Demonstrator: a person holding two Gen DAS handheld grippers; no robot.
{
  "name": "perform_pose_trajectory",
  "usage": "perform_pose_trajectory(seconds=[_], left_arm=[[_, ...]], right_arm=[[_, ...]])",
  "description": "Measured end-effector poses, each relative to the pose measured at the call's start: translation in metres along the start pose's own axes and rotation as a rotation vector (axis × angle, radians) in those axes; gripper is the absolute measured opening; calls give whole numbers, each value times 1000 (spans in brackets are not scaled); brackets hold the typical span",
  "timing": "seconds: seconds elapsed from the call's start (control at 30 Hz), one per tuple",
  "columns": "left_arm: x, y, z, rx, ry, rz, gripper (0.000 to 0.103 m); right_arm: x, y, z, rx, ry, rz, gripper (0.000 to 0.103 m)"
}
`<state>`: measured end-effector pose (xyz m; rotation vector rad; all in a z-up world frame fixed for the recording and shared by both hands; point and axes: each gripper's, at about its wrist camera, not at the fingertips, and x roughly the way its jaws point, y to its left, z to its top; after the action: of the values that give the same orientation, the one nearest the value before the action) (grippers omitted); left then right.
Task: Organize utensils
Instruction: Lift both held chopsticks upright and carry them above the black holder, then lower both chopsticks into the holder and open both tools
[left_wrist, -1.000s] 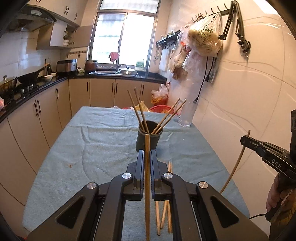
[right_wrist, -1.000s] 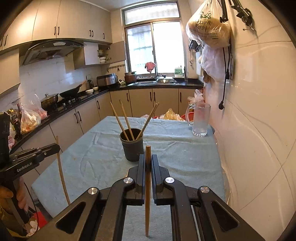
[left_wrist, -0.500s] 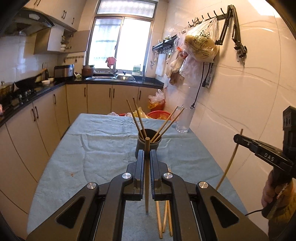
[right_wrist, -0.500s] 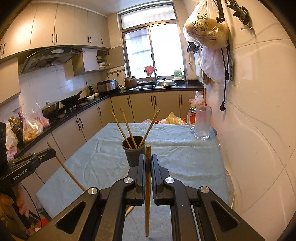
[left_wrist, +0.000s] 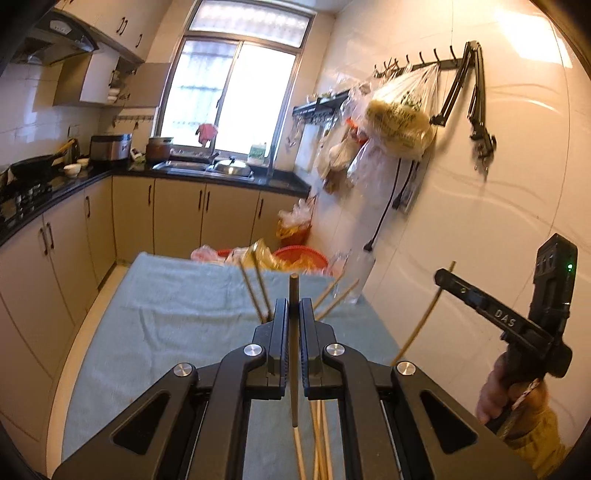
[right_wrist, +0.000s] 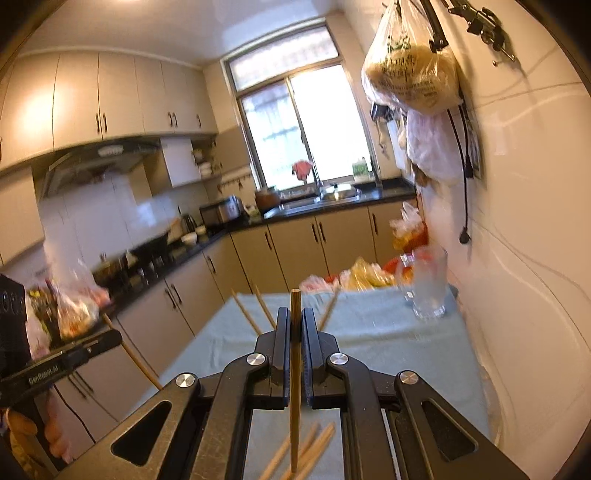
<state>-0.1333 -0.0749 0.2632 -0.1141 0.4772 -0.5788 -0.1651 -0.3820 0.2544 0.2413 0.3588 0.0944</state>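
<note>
My left gripper (left_wrist: 293, 306) is shut on a brown chopstick (left_wrist: 293, 286) that stands upright between its fingers. My right gripper (right_wrist: 294, 314) is shut on a second upright chopstick (right_wrist: 295, 299). The holder cup is hidden behind both grippers' fingers. Only the chopsticks standing in it (left_wrist: 255, 290) (right_wrist: 245, 314) poke out on either side. Several loose chopsticks (left_wrist: 319, 443) (right_wrist: 306, 450) lie on the cloth below the grippers. The right gripper (left_wrist: 443, 277) shows at the right of the left wrist view. The left gripper (right_wrist: 112, 336) shows at the left of the right wrist view.
A grey-green cloth covers the table (left_wrist: 166, 325) (right_wrist: 388, 332). A clear glass mug (right_wrist: 428, 288) stands at its far right by the tiled wall. Red baskets with bags (left_wrist: 303, 254) sit beyond the far edge. Cabinets and a counter (left_wrist: 55, 236) run along the left.
Both grippers have risen with their chopsticks still clamped. The cup, plainly visible before, has sunk behind the fingers. The loose chopsticks now lie lower in both views.
</note>
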Motion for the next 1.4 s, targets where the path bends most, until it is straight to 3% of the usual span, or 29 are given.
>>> perform_pose_trajectory(seconds=[0.23,0.5,0.83,1.0,1.07,1.13,1.2,1.4], left_arm=[[29,-12,45,38,-84,16,5],[97,-8,60,29,-67,42,5],[168,19,29,-19,93,85,5],[163,23,25,-29,89,94,7],[158,23,25,-30,83,99,14],[150,24,25,-40,74,102,27],[138,26,25,-60,58,101,36],[99,29,24,-80,30,110,42]], right_arm=[[32,15,33,5,-118,3,6],[85,17,42,13,-177,-38,6],[149,1,11,11,-50,-67,6],[159,-3,1,11,-7,-76,7],[160,-4,0,18,5,-72,14],[157,-4,-1,20,5,-72,33],[151,-2,1,15,-7,-74,39],[122,10,6,-9,-26,-72,47]])
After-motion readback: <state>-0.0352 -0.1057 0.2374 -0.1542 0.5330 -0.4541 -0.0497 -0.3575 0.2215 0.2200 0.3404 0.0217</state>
